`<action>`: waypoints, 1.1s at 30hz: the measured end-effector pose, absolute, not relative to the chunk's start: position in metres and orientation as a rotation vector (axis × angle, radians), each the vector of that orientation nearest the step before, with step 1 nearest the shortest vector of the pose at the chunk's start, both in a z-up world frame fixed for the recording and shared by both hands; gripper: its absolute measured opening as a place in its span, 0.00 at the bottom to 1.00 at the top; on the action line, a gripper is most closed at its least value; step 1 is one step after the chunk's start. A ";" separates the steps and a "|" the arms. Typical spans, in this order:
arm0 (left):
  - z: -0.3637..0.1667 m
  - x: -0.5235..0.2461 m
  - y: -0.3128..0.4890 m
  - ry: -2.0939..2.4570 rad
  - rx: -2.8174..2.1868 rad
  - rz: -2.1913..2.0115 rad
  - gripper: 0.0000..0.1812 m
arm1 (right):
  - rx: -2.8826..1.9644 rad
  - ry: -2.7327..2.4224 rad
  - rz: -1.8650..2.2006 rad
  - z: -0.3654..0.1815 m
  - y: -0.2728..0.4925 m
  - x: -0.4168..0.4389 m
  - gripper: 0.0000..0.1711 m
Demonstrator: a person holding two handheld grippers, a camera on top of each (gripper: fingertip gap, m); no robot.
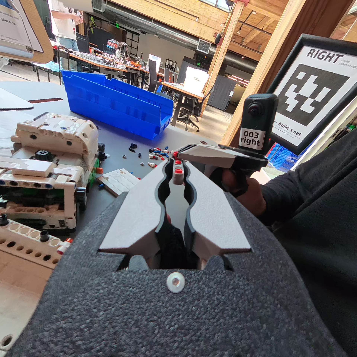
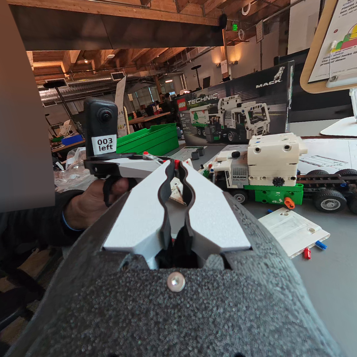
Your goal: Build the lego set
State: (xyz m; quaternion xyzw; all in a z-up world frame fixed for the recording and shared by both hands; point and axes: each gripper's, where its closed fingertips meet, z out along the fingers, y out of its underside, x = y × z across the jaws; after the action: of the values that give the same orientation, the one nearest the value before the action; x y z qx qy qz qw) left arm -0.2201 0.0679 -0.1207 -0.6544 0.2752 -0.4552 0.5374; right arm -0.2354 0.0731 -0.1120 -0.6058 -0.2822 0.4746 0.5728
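Lego beam (image 1: 178, 172), light grey with red pins, clamped upright in left tongs (image 1: 176, 164) above bench (image 1: 119, 143); right tongs (image 2: 176, 164) pinch red pin (image 2: 176, 163) at beam's top end; part-built white truck (image 2: 270, 168) on bench alongside; loose small pieces (image 1: 156, 154) scattered near blue bin (image 1: 116, 104).

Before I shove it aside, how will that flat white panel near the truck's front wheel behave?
The white panel lies flat on the grey table, so it will probably slide rather than tip. It looks thin, light and stiff. The loose red pin and blue pin at its edge could well roll away.
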 end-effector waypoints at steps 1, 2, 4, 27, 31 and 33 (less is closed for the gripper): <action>-0.120 -0.220 0.068 0.652 -1.554 -1.082 0.03 | -1.413 -0.652 1.102 -0.111 0.073 -0.235 0.01; -0.120 -0.220 0.068 0.651 -1.556 -1.074 0.03 | -1.424 -0.642 1.097 -0.112 0.074 -0.235 0.02; -0.120 -0.220 0.069 0.642 -1.555 -1.075 0.03 | -1.434 -0.629 1.080 -0.113 0.074 -0.235 0.01; -0.158 -0.186 0.045 1.099 -1.539 -0.657 0.03 | -1.651 -0.915 1.404 -0.123 0.060 -0.230 0.01; -0.161 -0.191 0.051 1.104 -1.531 -0.551 0.03 | -1.703 -0.928 1.354 -0.133 0.060 -0.230 0.01; -0.160 -0.194 0.053 1.098 -1.534 -0.543 0.03 | -1.708 -0.950 1.288 -0.136 0.059 -0.230 0.01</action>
State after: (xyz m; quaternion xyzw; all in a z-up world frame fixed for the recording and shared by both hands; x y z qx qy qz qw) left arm -0.1936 0.0528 -0.1598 -0.6498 0.4649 -0.2297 0.5557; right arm -0.2303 0.0591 -0.1359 -0.6719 -0.3738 0.5068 0.3898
